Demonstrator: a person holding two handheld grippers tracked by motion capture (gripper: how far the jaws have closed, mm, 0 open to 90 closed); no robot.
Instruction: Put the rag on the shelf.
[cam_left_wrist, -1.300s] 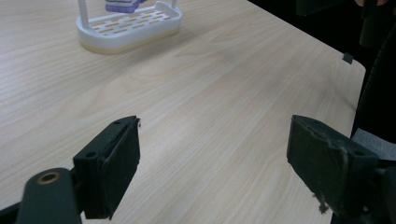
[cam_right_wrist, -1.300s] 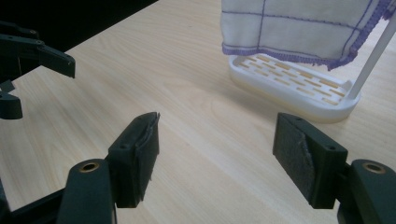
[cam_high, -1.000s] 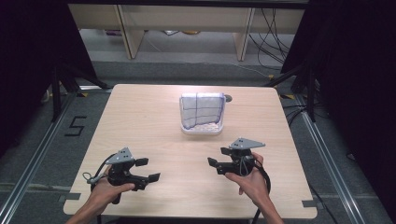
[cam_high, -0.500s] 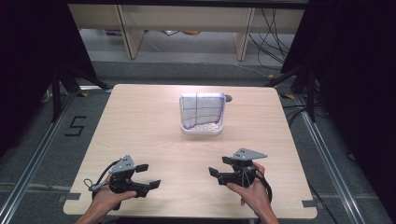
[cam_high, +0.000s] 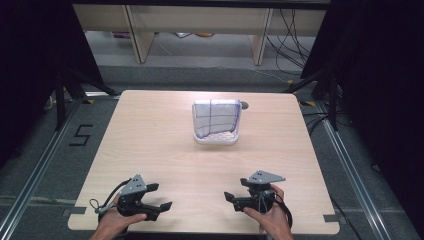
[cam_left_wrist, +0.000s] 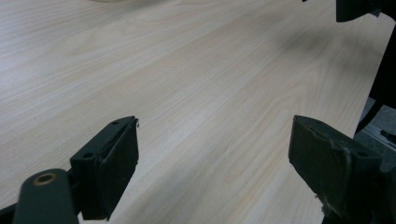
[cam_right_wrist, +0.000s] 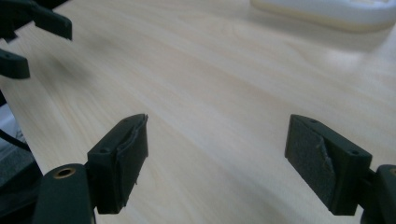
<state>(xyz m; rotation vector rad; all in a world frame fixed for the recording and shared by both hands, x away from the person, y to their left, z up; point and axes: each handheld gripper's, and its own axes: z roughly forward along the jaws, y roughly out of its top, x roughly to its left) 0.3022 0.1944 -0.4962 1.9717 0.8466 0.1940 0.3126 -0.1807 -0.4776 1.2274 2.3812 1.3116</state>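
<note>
A white rack (cam_high: 216, 139) stands at the table's middle back, holding an upright whitish square piece with blue grid lines (cam_high: 216, 119); its base edge (cam_right_wrist: 327, 11) shows far off in the right gripper view. My left gripper (cam_high: 162, 196) (cam_left_wrist: 215, 154) hovers low near the front left edge, open, jaws pointing right, nothing between them. My right gripper (cam_high: 236, 190) (cam_right_wrist: 217, 149) is near the front right, jaws pointing left. Its jaws have just been opening and stand wide with only bare wood between them. Each gripper faces the other.
The pale wooden table (cam_high: 150, 140) has its near edge right under both hands. A small dark thing (cam_high: 245, 105) lies behind the rack. Metal floor rails run along both sides, and cables and shelf legs lie beyond the far edge.
Both hands have drawn back toward the near edge of the table and sunk a little, the right one more. The rack has stayed put.
</note>
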